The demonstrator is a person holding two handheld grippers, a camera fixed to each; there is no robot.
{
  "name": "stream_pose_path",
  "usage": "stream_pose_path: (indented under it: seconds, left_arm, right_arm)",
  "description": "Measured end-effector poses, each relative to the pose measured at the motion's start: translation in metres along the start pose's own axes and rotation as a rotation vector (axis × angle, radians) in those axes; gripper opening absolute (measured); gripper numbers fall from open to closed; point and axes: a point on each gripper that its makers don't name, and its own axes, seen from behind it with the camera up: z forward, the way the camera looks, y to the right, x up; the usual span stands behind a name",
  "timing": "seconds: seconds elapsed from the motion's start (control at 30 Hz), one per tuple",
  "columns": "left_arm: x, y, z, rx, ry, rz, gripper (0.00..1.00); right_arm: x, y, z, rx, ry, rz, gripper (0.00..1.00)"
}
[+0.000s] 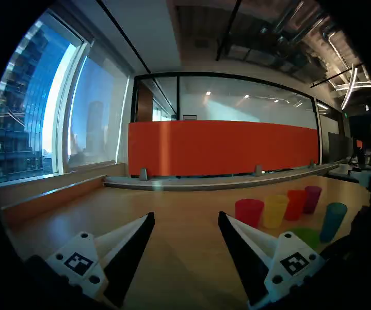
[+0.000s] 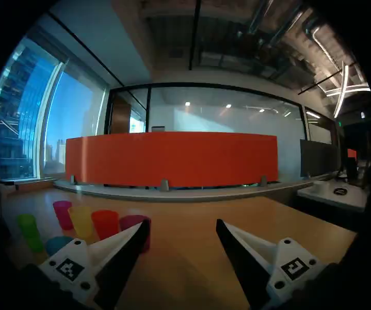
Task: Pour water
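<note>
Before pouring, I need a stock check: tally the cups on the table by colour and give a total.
Pinkish-red cup: 1
Yellow cup: 1
Orange cup: 1
Purple cup: 1
Teal cup: 1
Green cup: 1
Total: 6 cups

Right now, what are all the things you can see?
cups: six, red, yellow, orange, purple, teal and green, grouped together on the table
table: one, light brown wood, under and ahead of both claws
partition: one, orange, along the table's far edge
glass wall: one, clear with a black frame, behind the partition
windows: a row, blue sky and towers outside, on the left
light strips: a few, white, on the ceiling at upper right
left claw: one, black fingers on white mounts, open, holding nothing
right claw: one, same colours, open, holding nothing, cups to its left
</note>
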Motion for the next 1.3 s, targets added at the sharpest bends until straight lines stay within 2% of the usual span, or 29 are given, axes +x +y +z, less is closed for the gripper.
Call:
stream_pose_path:
  seconds: [0.2,1.3]
  left_arm:
    - [0.0001,-0.0001,-0.0002,0.000,0.000,0.000,0.91]
    - [-0.0003,-0.0009,0.0005,0.000,0.000,0.000,0.91]
  right_arm:
    - [-0.0036,-0.0014,0.0007,0.000,-0.019,0.000,1.00]
    - [-0.0030,-0.0014,0.0020,-0.007,-0.022,-0.001,1.00]
